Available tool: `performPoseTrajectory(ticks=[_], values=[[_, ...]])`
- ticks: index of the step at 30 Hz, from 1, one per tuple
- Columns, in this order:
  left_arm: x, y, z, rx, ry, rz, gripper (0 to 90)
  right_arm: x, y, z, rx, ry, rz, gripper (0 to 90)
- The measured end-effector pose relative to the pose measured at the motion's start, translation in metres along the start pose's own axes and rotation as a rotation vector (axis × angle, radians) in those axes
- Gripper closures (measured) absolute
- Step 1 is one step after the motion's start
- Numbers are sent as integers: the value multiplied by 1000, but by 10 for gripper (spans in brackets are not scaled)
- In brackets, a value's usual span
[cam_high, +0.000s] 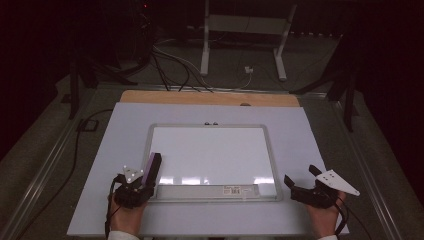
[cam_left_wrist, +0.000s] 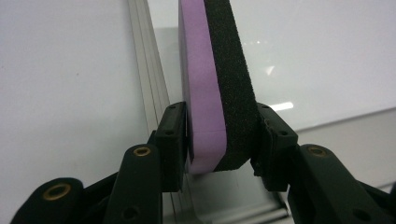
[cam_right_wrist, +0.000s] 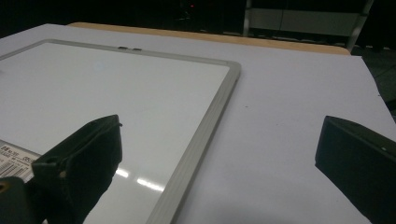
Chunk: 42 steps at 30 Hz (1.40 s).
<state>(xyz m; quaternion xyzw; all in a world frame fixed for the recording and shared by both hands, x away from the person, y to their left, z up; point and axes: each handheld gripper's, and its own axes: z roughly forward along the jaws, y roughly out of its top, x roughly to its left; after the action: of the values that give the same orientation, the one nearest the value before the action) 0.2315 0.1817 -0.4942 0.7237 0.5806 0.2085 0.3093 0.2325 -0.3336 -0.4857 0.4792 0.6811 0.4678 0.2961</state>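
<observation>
left gripper (cam_high: 148, 181) pinching eraser (cam_high: 152, 168) by its near end, at whiteboard (cam_high: 212, 150) 8 o'clock corner | right gripper (cam_high: 300, 181) jaws spread, holding nothing, off board's 4 o'clock corner | risk: short end-grip, eraser may twist or slip if pressed; frame edge could snag it

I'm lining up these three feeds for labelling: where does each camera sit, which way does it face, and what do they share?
High view: above the person's side, looking forward and down on the table; both hands, the left gripper and right gripper show.
Left gripper view: on the left gripper, looking along its jaws shut on the eraser.
Right gripper view: on the right gripper, looking between its open jaws across the table.
Shared: all three show the whiteboard.
</observation>
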Motion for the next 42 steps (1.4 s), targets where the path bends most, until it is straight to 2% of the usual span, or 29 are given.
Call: performPoseTrajectory(ticks=[7, 12, 14, 19, 23, 28, 32, 34, 38, 42], values=[[-4, -7, -7, 6, -6, -2, 611, 1, 0, 0, 1, -2, 0, 11], [-4, -9, -9, 2, -26, -9, 604, 1, 0, 0, 3, 1, -2, 11], [-2, -7, -10, -34, -44, -19, 539, 1, 0, 0, 3, 1, -2, 11], [4, 6, -17, -163, -75, 14, 359, 1, 0, 0, 2, 1, -1, 11], [14, 17, -23, -251, -91, 27, 269, 1, 0, 0, 2, 2, -2, 10], [27, 26, -28, -336, -121, 51, 176, 0, 0, 0, 1, 3, -1, 10], [40, 28, -29, -378, -135, 64, 149, 1, 0, 0, 0, 4, 0, 10], [45, 27, -29, -389, -139, 70, 106, 1, 0, 0, -1, 4, -1, 10], [56, 25, -29, -403, -136, 70, 20, 1, 0, 0, -6, 10, 1, 10], [63, 22, -29, -420, -120, 70, 9, 1, 0, -1, -15, 14, -4, 10]])
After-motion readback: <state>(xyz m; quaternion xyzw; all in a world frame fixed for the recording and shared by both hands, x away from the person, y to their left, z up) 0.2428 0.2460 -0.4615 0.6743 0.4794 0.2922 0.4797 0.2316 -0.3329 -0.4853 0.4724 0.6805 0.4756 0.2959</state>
